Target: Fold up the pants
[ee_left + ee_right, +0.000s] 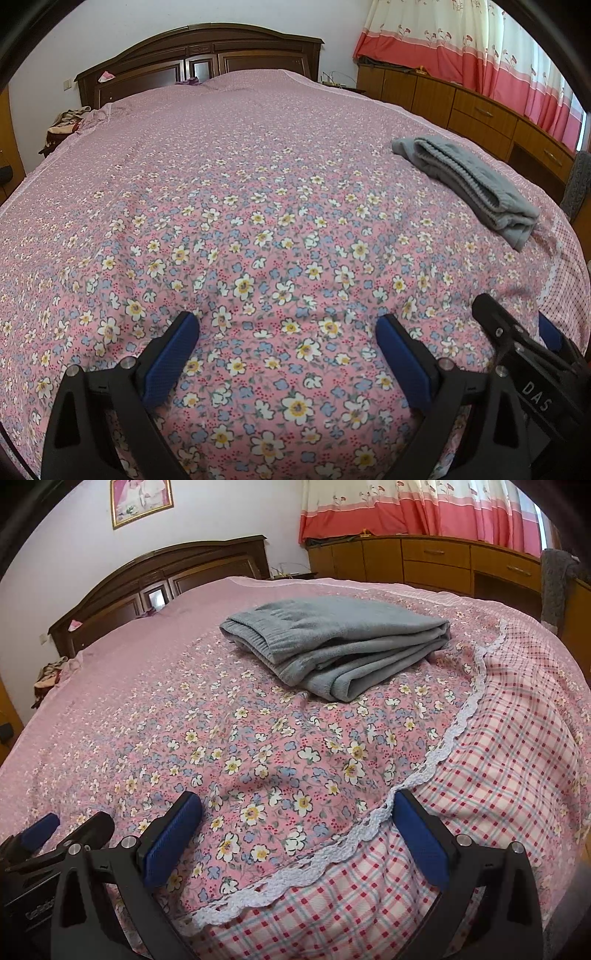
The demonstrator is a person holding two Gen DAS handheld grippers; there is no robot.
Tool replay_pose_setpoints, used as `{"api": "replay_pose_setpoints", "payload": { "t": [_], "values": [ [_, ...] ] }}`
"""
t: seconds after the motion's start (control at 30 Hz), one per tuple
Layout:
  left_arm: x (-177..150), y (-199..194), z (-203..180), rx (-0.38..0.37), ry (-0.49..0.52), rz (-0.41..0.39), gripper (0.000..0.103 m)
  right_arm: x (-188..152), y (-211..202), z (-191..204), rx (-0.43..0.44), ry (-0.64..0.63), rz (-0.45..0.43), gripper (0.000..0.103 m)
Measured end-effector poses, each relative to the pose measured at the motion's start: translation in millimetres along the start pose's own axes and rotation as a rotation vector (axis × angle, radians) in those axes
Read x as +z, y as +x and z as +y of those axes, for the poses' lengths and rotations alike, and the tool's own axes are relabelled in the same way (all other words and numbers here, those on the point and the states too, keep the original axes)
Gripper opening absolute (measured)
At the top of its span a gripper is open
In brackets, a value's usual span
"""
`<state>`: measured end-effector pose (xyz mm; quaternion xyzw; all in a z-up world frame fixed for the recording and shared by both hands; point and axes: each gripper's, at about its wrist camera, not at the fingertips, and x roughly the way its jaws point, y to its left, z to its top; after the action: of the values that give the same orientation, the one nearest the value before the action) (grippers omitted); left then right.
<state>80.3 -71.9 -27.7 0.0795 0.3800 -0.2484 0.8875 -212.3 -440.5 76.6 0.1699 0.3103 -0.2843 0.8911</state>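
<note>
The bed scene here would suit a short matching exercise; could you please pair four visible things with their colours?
Things:
1. pants
2. headboard
3. lace trim
4. left gripper pads

Colours:
A. dark brown
B. blue
C. grey
D. white

Pairs: 1-C, 2-A, 3-D, 4-B

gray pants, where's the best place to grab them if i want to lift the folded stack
Take the gray pants at the rounded folded edge nearest the right gripper, coming in low from the front. All layers meet there in one thick roll, so open jaws could close over the whole stack; the waistband side has looser layers.
</note>
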Motion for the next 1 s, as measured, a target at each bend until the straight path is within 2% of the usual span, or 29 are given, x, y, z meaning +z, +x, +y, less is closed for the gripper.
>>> {"api": "replay_pose_setpoints", "payload": {
  "t": [1.0],
  "values": [
    [-1.8,-1.1,-1.0,-0.007,-0.002,-0.002,0.099,-3.3,0.1,0.0,0.004,0.011,-0.015,0.103]
  ]
}}
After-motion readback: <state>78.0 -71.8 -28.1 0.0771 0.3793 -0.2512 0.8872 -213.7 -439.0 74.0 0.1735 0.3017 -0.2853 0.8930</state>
